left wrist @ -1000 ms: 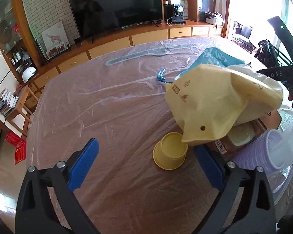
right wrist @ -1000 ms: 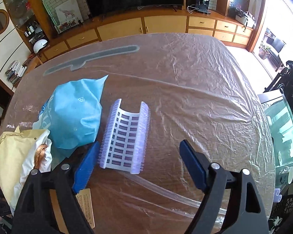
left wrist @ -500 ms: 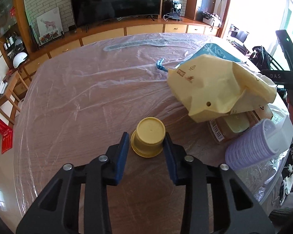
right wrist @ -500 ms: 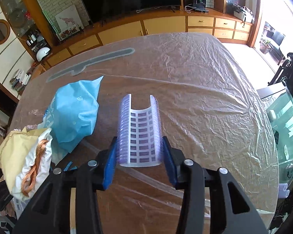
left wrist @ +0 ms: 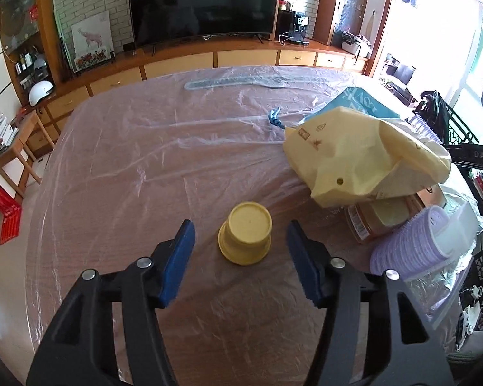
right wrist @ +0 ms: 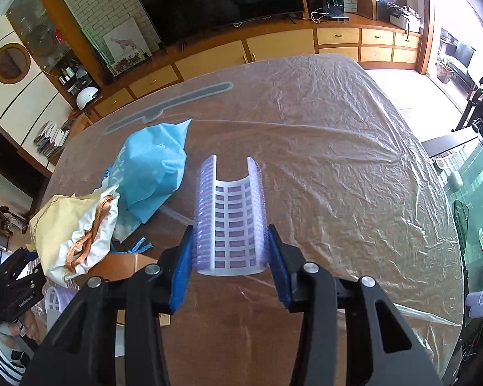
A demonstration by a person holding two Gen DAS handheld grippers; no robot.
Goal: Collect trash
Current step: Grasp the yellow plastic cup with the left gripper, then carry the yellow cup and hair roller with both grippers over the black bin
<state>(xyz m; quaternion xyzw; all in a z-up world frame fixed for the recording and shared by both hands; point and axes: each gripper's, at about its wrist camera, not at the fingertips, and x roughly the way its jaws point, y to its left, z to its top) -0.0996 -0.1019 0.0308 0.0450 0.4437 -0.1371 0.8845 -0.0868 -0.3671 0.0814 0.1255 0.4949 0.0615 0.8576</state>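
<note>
Left gripper [left wrist: 240, 257]: jaws just reopened, clear of squat yellow plastic cup [left wrist: 246, 236], inverted on film-wrapped tabletop [left wrist: 112, 177]. Right gripper [right wrist: 230, 267]: jaws clamp ridged lilac curved tray [right wrist: 230, 218], frame centre.

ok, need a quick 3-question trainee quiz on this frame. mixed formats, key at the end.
1. True or false: the left gripper is clamped on the yellow cup.
2. What does the right gripper hold? A) the blue bag B) the purple-and-white ribbed plastic piece C) nothing
3. Fill in: the yellow cup stands ____ on the plastic-covered table, wide rim down.

Key:
1. False. Its jaws have just been opening; the cup sits between the pads with a gap on each side.
2. B. Both pads press its ribbed sides.
3. Upside down.
</note>
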